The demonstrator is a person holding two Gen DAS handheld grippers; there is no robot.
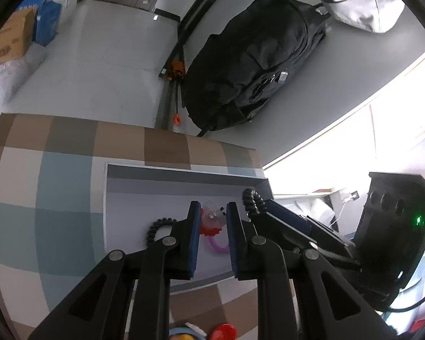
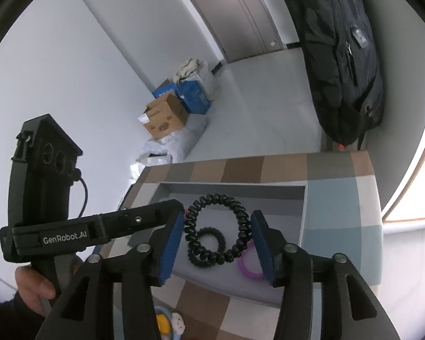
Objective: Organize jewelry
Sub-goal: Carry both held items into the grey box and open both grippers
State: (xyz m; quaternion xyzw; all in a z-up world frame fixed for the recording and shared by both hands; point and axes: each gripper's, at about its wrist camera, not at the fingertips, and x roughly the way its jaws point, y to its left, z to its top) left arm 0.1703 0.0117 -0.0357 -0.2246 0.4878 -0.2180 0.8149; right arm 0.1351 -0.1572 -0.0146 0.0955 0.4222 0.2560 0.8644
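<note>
A shallow grey tray (image 1: 184, 174) lies on a checked tablecloth (image 1: 56, 175). Low over the tray, my left gripper (image 1: 212, 206) has its jaws nearly together, with a red and clear hair ornament (image 1: 212, 221) between the pads. My right gripper (image 2: 218, 214) hangs just beside it on the right. A large black spiral hair tie (image 2: 240, 212) stands upright between its blue pads and touches both. A smaller black spiral tie (image 2: 211, 239) and a purple ring (image 2: 250, 267) rest on the tray floor. A hand (image 2: 34, 286) grips the left gripper's handle.
A black backpack (image 1: 255, 62) leans against the wall on the floor beyond the table. Cardboard and blue boxes (image 2: 170, 113) are stacked in the far corner. Small red (image 1: 223, 333) and yellow (image 2: 163, 323) items sit by the table's near edge.
</note>
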